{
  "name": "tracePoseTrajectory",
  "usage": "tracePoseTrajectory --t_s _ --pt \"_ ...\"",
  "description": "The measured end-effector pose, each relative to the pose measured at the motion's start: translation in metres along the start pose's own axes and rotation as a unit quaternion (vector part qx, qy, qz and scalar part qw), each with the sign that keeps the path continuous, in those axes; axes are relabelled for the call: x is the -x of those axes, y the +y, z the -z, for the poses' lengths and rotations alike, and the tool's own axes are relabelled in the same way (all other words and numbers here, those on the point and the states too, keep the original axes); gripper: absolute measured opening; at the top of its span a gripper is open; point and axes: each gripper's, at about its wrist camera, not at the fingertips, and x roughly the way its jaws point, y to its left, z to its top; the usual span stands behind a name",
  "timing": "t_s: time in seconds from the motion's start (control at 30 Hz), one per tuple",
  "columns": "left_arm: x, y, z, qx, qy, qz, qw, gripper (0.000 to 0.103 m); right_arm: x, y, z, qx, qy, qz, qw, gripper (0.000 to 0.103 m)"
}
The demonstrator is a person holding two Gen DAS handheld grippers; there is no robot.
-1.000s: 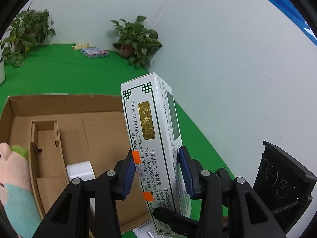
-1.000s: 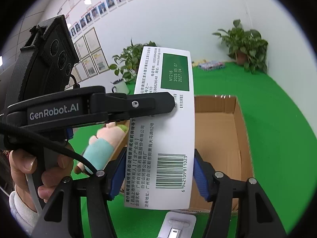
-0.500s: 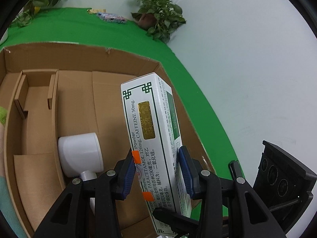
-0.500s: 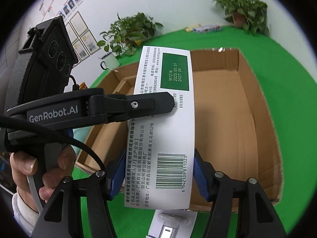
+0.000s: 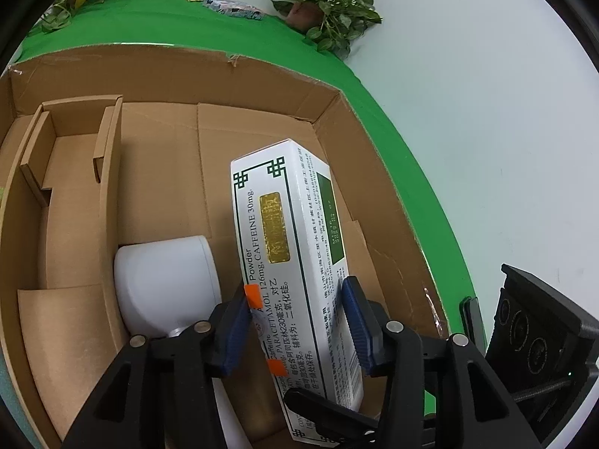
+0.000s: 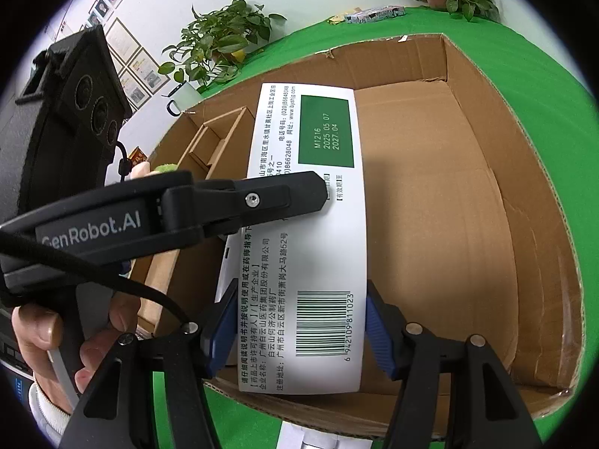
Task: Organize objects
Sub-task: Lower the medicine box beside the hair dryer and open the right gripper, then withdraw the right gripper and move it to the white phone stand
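A tall white medicine box (image 5: 284,247) with green trim is held by both grippers over the right compartment of an open cardboard box (image 5: 262,60). My left gripper (image 5: 295,325) grips its narrow sides; its jaws are opening, and the blue pads still look in contact. One of the left gripper's fingers (image 6: 284,198) lies across the printed face in the right wrist view. My right gripper (image 6: 299,333) is shut on the medicine box (image 6: 322,224) at its barcode end. A white jar (image 5: 164,280) lies on the carton floor just left of it.
Cardboard dividers (image 5: 108,149) split the carton's left part into small cells. The carton's right wall (image 6: 486,131) rises close by. A plush toy (image 6: 164,167) peeks past the far left wall. Potted plants (image 5: 325,18), a mug (image 6: 183,93) and small packets (image 5: 232,7) sit on the green cloth.
Both grippers have come down with the medicine box toward the carton, which now fills the views. The plush toy has left the left wrist view. The left pads stand slightly wider.
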Motion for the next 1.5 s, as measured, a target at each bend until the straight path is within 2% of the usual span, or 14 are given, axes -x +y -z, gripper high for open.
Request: tracePoseTrajectory --t_s 0.1,0.3,0.5,0.63,0.83,0.97,1.03,1.07,1.13,1.2,1.27,1.3,1.37,1.5 --pt "0.004 -0.001 0.004 0.003 -0.003 -0.003 1.0 0.045 0.0 0.003 0.001 0.0 0.003 0.003 1.0 0.06" --pt "0.023 -0.001 0.009 -0.004 -0.028 -0.004 0.9996 0.047 -0.008 0.006 0.003 0.006 0.015 0.042 0.999 0.063" --pt "0.036 -0.004 0.018 -0.008 -0.041 -0.016 0.999 0.047 -0.004 0.014 0.006 0.023 0.026 0.042 0.999 0.067" --pt "0.045 -0.005 0.02 -0.01 -0.052 -0.024 0.9983 0.047 0.001 0.013 0.002 0.024 0.018 0.046 0.999 0.068" --pt "0.063 -0.002 0.039 -0.017 -0.074 -0.044 0.9961 0.047 -0.016 0.011 0.006 0.024 0.045 0.046 0.998 0.067" --pt "0.085 -0.008 0.054 -0.035 -0.108 -0.071 0.991 0.047 0.003 0.014 0.01 0.032 0.015 0.064 0.997 0.068" --pt "0.105 -0.018 0.074 -0.05 -0.142 -0.096 0.984 0.051 0.031 0.021 0.019 0.055 -0.04 0.104 0.992 0.08" --pt "0.114 -0.021 0.081 -0.057 -0.156 -0.107 0.9802 0.058 0.04 0.023 0.023 0.064 -0.06 0.117 0.989 0.084" --pt "0.133 -0.033 0.099 -0.073 -0.194 -0.141 0.9682 0.071 0.066 0.03 0.04 0.091 -0.104 0.146 0.979 0.084" --pt "0.156 -0.048 0.124 -0.084 -0.251 -0.173 0.9486 0.094 0.089 0.039 0.063 0.109 -0.14 0.175 0.969 0.084" --pt "0.175 -0.064 0.152 -0.096 -0.307 -0.194 0.9268 0.102 0.104 0.046 0.08 0.117 -0.169 0.191 0.96 0.084" --pt "0.181 -0.073 0.167 -0.1 -0.328 -0.203 0.9171 0.102 0.113 0.049 0.091 0.122 -0.181 0.203 0.955 0.084" --pt "0.191 -0.083 0.188 -0.102 -0.342 -0.211 0.91 0.102 0.12 0.055 0.1 0.126 -0.19 0.216 0.95 0.084" --pt "0.196 -0.093 0.218 -0.09 -0.348 -0.214 0.9082 0.102 0.133 0.062 0.12 0.131 -0.206 0.212 0.946 0.084"
